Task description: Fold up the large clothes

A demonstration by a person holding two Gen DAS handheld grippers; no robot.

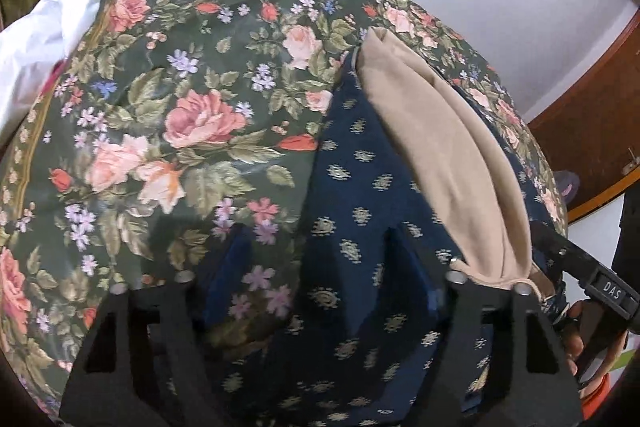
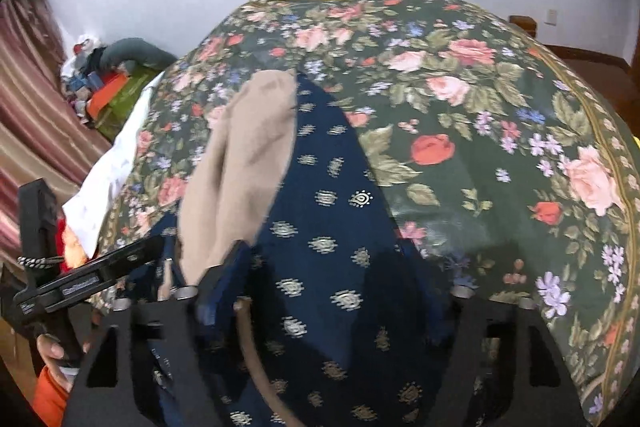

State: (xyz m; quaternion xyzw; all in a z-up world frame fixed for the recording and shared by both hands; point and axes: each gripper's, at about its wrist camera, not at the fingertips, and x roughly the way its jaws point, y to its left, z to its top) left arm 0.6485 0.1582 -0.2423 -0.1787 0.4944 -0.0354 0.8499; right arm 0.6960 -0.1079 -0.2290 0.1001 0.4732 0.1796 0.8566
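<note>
Left wrist view: a navy patterned garment (image 1: pixel 360 195) with a beige lining (image 1: pixel 440 147) lies on the floral tablecloth (image 1: pixel 160 87).

From the left, the left gripper (image 1: pixel 316 259) stands half-open, its jaws astride the navy cloth with no pinch visible; the right gripper (image 2: pixel 320 267) does likewise, also not visibly clamped. The fabric looks soft, light and limp, likely slippery. I would grip the hem corners nearest each jaw, not the loose beige flap.

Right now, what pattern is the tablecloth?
Dark green tablecloth with pink roses, clearest in the left wrist view.
</note>
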